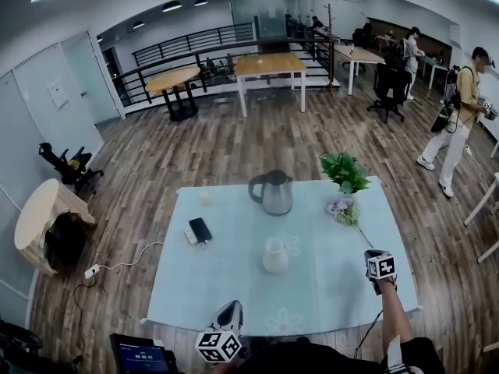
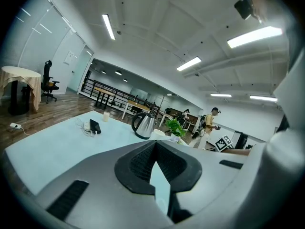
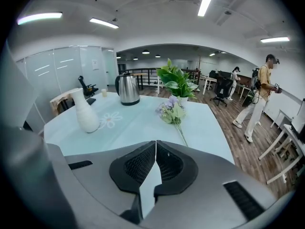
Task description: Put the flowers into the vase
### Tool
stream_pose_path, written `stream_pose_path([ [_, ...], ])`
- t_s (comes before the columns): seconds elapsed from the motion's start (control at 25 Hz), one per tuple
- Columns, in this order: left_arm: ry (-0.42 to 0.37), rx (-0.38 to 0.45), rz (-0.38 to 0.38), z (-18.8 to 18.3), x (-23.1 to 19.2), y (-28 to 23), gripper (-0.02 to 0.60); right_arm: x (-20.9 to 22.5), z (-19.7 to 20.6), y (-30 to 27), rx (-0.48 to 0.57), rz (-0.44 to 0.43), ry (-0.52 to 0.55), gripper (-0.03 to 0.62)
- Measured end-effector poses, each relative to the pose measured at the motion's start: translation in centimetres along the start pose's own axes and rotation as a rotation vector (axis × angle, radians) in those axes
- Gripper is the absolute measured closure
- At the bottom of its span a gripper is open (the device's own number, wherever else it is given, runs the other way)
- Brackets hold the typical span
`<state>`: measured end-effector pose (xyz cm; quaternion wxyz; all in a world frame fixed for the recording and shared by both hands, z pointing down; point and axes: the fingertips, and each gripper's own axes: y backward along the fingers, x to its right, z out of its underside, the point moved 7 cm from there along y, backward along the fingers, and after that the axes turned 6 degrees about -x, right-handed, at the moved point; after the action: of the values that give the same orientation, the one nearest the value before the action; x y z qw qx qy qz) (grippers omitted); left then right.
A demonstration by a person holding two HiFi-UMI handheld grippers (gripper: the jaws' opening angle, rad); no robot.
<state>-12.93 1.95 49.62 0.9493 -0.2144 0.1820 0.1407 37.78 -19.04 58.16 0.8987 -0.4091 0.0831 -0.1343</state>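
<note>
- The flowers [image 1: 344, 209] are lying flat on the table [image 1: 203, 287], at about 2 o'clock from the vase [image 1: 274, 255], blooms away from the person and stem trailing back toward the right gripper [image 1: 375, 254].
- The vase is standing upright near the middle of the table, with no flowers in it.
- The right gripper is hovering over the table's near right part, at about 4 o'clock from the vase, just behind the stem's end. Its jaws are sitting closed, tip against tip, gripping nothing.
- In the right gripper view, the flowers [image 3: 171, 112] are lying straight ahead at 12 o'clock and the vase [image 3: 86, 111] is standing at 10 o'clock.
- The left gripper [image 1: 231, 310] is waiting at the near edge, at about 7 o'clock from the vase, jaws likewise pressed together and empty.
- A kettle [image 1: 273, 192] is standing at 12 o'clock from the vase, a plant [image 1: 344, 171] is sitting just beyond the flowers, and a phone [image 1: 200, 229] is lying at 10 o'clock.
</note>
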Motion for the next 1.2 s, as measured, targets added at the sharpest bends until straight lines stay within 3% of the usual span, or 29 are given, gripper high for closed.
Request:
stream_pose_path([
  [1.04, 0.018, 0.03, -0.06, 0.6, -0.7, 2.5, 0.575, 3.2, -8.9, -7.3, -0.202, -0.116, 0.214, 0.572],
  [1.2, 0.03, 0.023, -0.067, 0.9, -0.7, 2.6, 0.575, 3.7, -9.7, -7.4, -0.253, -0.135, 0.199, 0.572],
])
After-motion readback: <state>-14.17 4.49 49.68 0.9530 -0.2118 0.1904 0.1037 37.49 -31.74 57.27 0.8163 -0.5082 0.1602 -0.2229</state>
